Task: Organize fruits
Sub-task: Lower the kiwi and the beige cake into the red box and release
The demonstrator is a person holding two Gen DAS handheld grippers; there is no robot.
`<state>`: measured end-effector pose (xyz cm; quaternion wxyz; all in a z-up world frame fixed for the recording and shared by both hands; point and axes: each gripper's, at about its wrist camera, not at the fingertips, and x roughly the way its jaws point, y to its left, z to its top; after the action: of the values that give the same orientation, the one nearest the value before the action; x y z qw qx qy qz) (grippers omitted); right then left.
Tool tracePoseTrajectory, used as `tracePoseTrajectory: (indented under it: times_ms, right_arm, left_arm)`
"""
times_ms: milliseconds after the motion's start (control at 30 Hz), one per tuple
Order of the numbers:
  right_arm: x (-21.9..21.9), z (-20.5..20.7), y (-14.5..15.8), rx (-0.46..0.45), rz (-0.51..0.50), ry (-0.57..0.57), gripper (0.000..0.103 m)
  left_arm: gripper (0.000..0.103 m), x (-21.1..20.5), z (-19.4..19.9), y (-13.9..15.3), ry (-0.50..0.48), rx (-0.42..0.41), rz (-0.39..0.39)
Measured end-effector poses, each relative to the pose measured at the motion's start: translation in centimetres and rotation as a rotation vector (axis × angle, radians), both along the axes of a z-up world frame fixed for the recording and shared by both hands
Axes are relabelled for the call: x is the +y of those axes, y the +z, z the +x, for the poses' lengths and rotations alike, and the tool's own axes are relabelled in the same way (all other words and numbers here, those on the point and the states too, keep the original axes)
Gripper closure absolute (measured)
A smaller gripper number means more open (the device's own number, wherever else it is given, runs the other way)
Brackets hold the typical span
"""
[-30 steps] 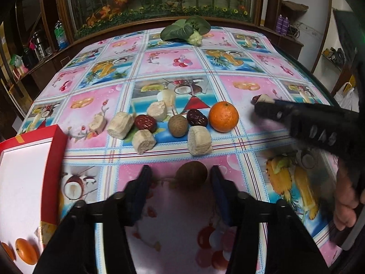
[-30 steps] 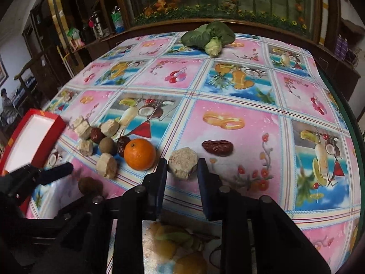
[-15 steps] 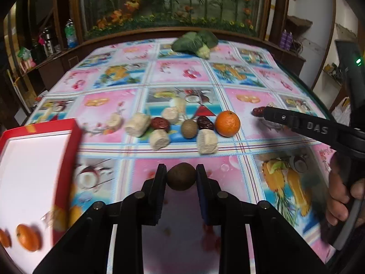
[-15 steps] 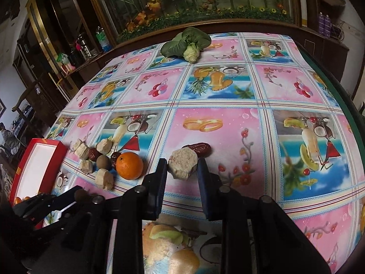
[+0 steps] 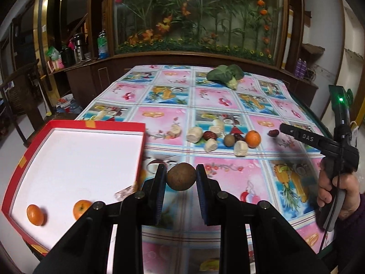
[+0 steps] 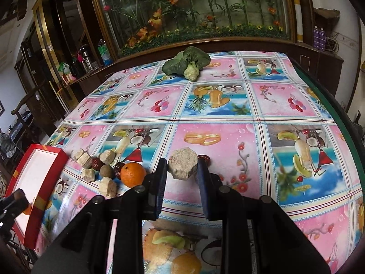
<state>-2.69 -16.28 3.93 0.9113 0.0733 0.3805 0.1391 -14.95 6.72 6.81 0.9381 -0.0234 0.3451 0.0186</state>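
Note:
My left gripper (image 5: 180, 178) is shut on a round brown fruit (image 5: 181, 176) and holds it above the tablecloth, just right of the red box (image 5: 141, 146), which holds two oranges (image 5: 35, 214) (image 5: 81, 209). My right gripper (image 6: 182, 171) is shut on a pale beige chunk (image 6: 182, 163), lifted over the cloth; it also shows in the left wrist view (image 5: 303, 137). On the cloth lie an orange (image 6: 133, 174), another brown fruit (image 6: 106, 172), red dates (image 6: 97, 162) and several beige chunks (image 6: 107, 187). One date (image 6: 204, 157) lies behind the right finger.
A green leafy vegetable (image 6: 187, 62) lies at the table's far edge. The red box (image 6: 34, 182) sits at the left front corner, partly overhanging. Dark wooden cabinets and a flower display stand behind the table. The table's green rim (image 6: 330, 105) runs along the right.
My left gripper closed on the brown fruit, lifted it and swung left toward the red box. My right gripper closed on the beige chunk and raised it off the cloth.

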Motion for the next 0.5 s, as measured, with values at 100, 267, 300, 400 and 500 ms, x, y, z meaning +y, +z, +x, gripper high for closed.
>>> tracePoseTrajectory:
  times_ms: [100,267,300,400,500]
  right_arm:
    - [0.0,-0.4,0.2,-0.017,-0.003,-0.011,0.075]
    - [1.7,-1.8,1.1,-0.044,0.042,0.03,0.074]
    - [2.3,-2.2,1.5,-0.056,0.041,0.045,0.074]
    - [4.9,-3.6,2.5,-0.081,0.064,0.104,0.074]
    - [8.7,-4.4,2.7,-0.061,0.121,0.186,0.074]
  left_arm:
    - [0.078,1.3,-0.3,-0.1,0.028,0.0,-0.019]
    - [0.078,4.2,-1.3,0.6,0.089,-0.026,-0.009]
    - [0.078,5.1,-1.5,0.7,0.106,-0.029,-0.005]
    - [0.078,7.5,-2.0,0.8,0.162,-0.03,-0.005]
    - [0.078,10.1,-2.8,1.0,0.223,-0.04,-0.014]
